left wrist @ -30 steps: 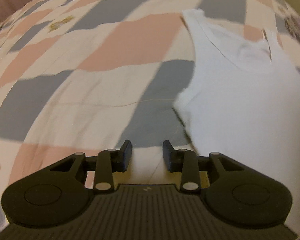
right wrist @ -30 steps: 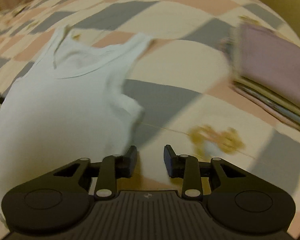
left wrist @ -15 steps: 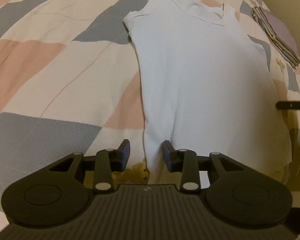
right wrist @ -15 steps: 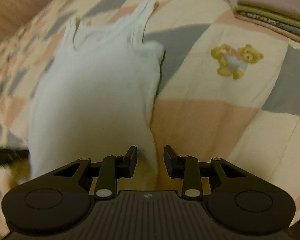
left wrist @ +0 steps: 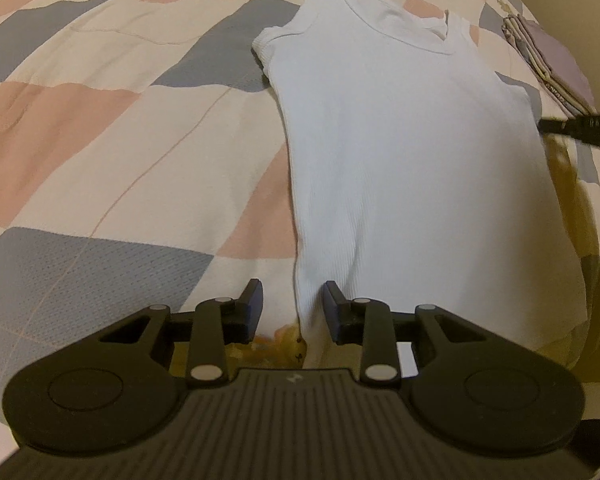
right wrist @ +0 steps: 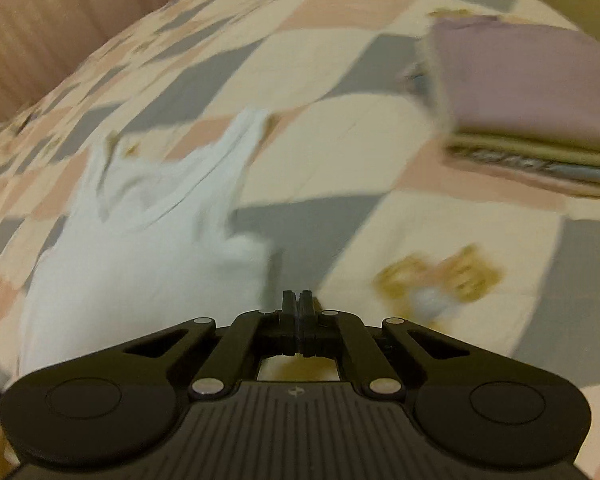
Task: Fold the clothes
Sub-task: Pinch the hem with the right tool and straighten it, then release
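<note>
- My left gripper [left wrist: 291, 307] was spread, fingers straddling the vest's [left wrist: 400, 152] near left corner at the hem; nothing pinched yet.
- Placement looked meant for a corner grab, to start a fold.
- My right gripper [right wrist: 297, 322] was pressed together; whether it pinched any cloth I could not tell, the view was blurred.
- In the left view its fingers sat beside the vest's right side edge, near the armhole.
- The vest lay flat on the quilt [left wrist: 100, 128], straps away from me, hem close to the bed's near edge.
- Left of the vest: wide open quilt, room to fold or shift that way.
- Right of the vest: a folded stack [right wrist: 528, 96] well apart, so less room there; I judged that side the tighter one.
- Hem side: bed edge close, little slack for pulling toward me.
</note>
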### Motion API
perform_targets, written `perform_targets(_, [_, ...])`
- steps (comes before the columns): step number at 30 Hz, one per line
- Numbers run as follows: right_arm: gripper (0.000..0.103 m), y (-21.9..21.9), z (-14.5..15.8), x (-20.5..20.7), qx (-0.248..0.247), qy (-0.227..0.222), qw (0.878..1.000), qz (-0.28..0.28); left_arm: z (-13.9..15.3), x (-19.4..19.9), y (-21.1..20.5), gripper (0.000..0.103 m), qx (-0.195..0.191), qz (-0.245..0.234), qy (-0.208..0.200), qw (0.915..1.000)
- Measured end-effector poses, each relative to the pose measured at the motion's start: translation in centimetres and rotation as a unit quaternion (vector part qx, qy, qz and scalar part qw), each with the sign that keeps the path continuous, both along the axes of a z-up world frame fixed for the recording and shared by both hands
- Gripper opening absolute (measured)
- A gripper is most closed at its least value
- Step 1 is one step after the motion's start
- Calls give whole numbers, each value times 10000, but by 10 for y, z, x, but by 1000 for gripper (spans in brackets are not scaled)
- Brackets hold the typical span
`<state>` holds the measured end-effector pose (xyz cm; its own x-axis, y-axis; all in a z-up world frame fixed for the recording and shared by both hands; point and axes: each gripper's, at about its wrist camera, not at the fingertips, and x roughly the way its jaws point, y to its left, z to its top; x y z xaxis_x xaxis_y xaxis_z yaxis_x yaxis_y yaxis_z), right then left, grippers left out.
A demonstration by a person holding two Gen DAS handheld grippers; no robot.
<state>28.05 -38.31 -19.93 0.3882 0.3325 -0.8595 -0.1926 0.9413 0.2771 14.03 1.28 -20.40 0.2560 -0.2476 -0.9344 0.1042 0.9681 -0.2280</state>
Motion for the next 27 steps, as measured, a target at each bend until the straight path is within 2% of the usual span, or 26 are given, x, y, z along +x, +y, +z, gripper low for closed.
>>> perform_targets(2, [0,-11,0,7,71,58,9999,-142,0,0,0,28,-4,9,-2,10000])
perform_targets(4, [3,-11,3,5,103,38,9999,-47,0,0,0,28,-6,18,0,10000])
perform_targets(5, [11,-10,4,4,113,21,9999,8,0,0,0,28,-6,23,3,10000])
perform_targets(8, [18,-4,6,-3,353,79,9993,73,3,-1,-2,28,26,-6,-6,10000])
perform_targets(11, [19,9,3,-17,375,227,9985,314,2,-7,-7,28,220,-202,15,9996])
perform_targets(14, [20,21,3,-36,216,348,9976,553,1,-16,-11,30,623,-519,30,9967])
perform_targets(16, [22,26,5,-50,106,359,9969,686,5,-21,-9,30,796,-553,-4,9953])
perform_targets(22, [33,30,21,-91,50,468,9965,690,17,-35,4,27,693,-293,-88,9971])
perform_targets(26, [38,37,20,-120,17,646,9947,797,16,-51,3,28,409,-435,-40,9982])
perform_targets(27, [40,39,17,-128,-28,730,9936,858,13,-57,2,28,481,-530,-7,9974])
